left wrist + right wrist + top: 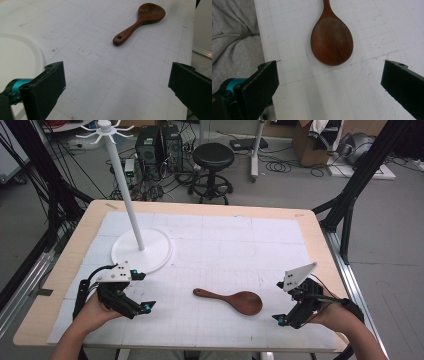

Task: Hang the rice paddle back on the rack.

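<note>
High view: one wooden spoon (235, 301), two hand-held grippers, one stand (141, 251).

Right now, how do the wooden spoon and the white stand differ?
The wooden spoon is dark brown and lies flat between the two tools; the white stand rises upright on a round base, topped with hooks, at the table's far left. The spoon is small, the stand tall. Both rest untouched on the white mat.

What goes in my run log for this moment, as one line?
left gripper: open, empty | right gripper: open, empty | wooden spoon: flat on mat, between grippers, untouched
</note>
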`<state>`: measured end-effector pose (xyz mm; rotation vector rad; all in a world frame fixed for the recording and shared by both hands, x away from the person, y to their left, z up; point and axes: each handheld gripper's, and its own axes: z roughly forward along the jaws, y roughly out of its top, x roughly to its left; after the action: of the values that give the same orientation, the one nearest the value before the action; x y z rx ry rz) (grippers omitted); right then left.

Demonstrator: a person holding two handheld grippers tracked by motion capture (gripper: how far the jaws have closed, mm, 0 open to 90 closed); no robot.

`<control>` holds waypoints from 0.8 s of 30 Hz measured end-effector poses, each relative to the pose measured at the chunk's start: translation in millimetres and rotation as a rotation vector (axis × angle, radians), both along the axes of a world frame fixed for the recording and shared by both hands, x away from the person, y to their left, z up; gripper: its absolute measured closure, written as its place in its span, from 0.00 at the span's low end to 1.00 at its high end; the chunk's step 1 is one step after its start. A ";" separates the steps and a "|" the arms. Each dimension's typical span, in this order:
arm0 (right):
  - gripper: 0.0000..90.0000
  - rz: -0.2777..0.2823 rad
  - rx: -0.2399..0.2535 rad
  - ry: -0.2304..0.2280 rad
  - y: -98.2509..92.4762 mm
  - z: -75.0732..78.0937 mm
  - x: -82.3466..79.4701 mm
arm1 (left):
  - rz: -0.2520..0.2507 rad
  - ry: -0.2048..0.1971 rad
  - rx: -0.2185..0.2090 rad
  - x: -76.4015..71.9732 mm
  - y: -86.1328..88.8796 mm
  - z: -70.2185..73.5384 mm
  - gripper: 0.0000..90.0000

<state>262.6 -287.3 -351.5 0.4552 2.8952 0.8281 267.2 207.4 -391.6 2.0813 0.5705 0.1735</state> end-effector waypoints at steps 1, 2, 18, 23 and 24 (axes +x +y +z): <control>0.01 -0.003 -0.003 0.001 1.8 -0.3 0.2 | 0.001 0.002 0.001 -0.3 -0.3 -0.1 0.02; 0.01 -0.005 -0.014 -0.001 4.0 -0.1 0.6 | -0.001 0.001 0.002 0.0 -0.4 -0.1 0.02; 0.01 0.010 -0.062 0.029 36.4 -8.1 8.7 | -0.002 0.001 0.003 -1.3 -0.2 0.3 0.02; 0.01 0.019 -0.084 0.037 45.0 -13.7 10.6 | -0.002 0.001 0.005 -2.2 1.2 0.5 0.02; 0.01 0.015 -0.086 0.038 46.0 -14.2 10.8 | -0.001 0.003 0.004 -2.4 0.9 0.2 0.02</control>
<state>273.3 -241.3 -365.7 0.4465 2.9582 0.7014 264.8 208.3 -391.4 2.0863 0.5717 0.1715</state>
